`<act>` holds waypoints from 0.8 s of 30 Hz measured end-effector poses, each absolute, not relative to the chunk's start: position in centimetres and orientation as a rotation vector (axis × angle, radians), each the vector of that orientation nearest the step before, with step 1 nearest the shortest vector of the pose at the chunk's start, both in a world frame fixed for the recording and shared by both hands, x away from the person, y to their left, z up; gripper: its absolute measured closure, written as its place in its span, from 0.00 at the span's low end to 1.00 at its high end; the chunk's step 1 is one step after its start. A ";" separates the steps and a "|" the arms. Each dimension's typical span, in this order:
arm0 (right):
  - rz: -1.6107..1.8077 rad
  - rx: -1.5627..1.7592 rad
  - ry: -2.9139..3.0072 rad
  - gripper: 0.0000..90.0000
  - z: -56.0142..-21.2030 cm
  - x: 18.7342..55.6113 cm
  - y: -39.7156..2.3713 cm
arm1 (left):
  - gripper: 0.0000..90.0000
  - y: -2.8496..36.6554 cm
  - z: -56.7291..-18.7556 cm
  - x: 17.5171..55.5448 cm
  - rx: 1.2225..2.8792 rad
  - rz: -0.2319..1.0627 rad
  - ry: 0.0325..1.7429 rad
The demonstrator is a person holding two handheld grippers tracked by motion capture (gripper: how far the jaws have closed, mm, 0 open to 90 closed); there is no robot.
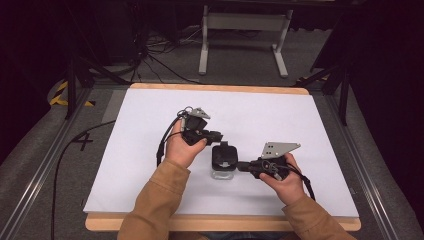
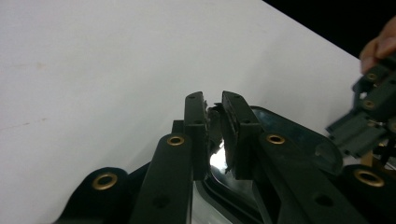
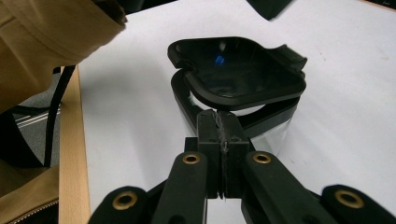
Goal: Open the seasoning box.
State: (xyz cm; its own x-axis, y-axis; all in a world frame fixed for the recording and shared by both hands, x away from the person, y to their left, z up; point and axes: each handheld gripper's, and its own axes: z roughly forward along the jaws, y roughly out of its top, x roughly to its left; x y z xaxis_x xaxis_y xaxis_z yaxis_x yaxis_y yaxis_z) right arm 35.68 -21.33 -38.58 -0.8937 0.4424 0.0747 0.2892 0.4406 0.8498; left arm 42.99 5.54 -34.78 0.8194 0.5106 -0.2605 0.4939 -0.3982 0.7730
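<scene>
White surface (image 1: 150, 175), one clear square container (image 1: 223, 174) with one black lid (image 1: 224, 154) on it, sitting between the two grippers. Left gripper (image 1: 216, 135) comes at the lid's far edge in the high view; in the left gripper view its two fingers (image 2: 194, 126) stand a little apart with a narrow gap, a bit of the lid's rim or tab (image 2: 214, 114) in the gap, can't tell if the pads actually press on it. Lid (image 2: 299, 135) runs off to the right of those fingers and behind them, clear wall showing just below. Right gripper (image 1: 242, 166) comes in from the container's right side in the high view; in the right gripper view its two fingers (image 3: 208, 128) are pressed together with no visible gap, tips right at the container's black rim (image 3: 261, 116), just in front of and below the lid (image 3: 238, 74); whether a thin edge is pinched between them can't be told. Lid sits tilted and shifted on the container there, not seated flat. Two hands, one on each gripper: left hand (image 1: 182, 150), right hand (image 1: 285, 182), tan sleeves (image 1: 160, 200). One cable (image 1: 165, 140) trails from the left gripper, grey plate (image 1: 280, 148) on top of the right one.
</scene>
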 end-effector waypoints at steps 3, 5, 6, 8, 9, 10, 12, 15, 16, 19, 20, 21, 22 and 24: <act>1.457 0.638 2.523 1.00 -38.3 36.0 -21.2 | 0.91 6.1 -34.0 42.0 2.056 0.035 0.724; 1.469 0.630 2.513 1.00 -38.1 36.2 -21.2 | 0.91 6.5 -33.5 41.2 2.064 0.032 0.702; 1.475 0.635 2.513 1.00 -38.0 36.2 -21.2 | 0.91 6.7 -33.3 40.8 2.084 0.007 0.688; 1.490 0.631 2.501 1.00 -37.7 36.4 -21.1 | 0.89 7.0 -33.0 40.2 2.117 -0.038 0.659; 1.496 0.628 2.499 1.00 -37.6 36.5 -21.1 | 0.91 7.1 -32.8 39.9 2.124 -0.047 0.650; 1.504 0.629 2.496 1.00 -37.5 36.5 -21.1 | 0.91 7.3 -32.7 39.6 2.124 -0.060 0.637; 1.511 0.622 2.492 1.00 -37.4 36.7 -20.9 | 0.92 7.5 -32.4 39.1 2.136 -0.089 0.617; 1.517 0.618 2.489 1.00 -37.2 36.8 -20.7 | 0.93 7.4 -32.1 38.2 2.195 -0.125 0.579; 1.523 0.612 2.486 1.00 -37.2 36.9 -20.6 | 0.92 7.2 -32.1 38.0 2.224 -0.134 0.560; 1.536 0.620 2.478 1.00 -37.2 37.0 -20.5 | 0.92 6.4 -32.5 37.8 2.299 -0.146 0.537; 1.541 0.620 2.477 1.00 -37.2 37.0 -20.5 | 0.91 6.2 -32.7 37.8 2.311 -0.138 0.542; 1.541 0.621 2.475 1.00 -37.2 37.0 -20.5 | 0.91 6.0 -32.9 37.9 2.320 -0.129 0.548; 1.543 0.621 2.473 1.00 -37.1 37.0 -20.6 | 0.91 5.8 -33.1 38.0 2.323 -0.118 0.556; 1.546 0.629 2.469 1.00 -37.1 37.0 -20.7 | 0.91 5.4 -33.4 38.2 2.332 -0.109 0.572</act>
State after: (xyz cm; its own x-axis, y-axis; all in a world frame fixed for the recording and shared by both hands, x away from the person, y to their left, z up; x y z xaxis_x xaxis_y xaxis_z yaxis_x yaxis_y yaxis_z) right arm 36.99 -20.66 -37.08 -0.8985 0.4307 0.0846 0.2642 0.3769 0.8878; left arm 38.21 5.43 -33.44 0.8979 0.3712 -0.2366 0.4322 -0.6411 0.6342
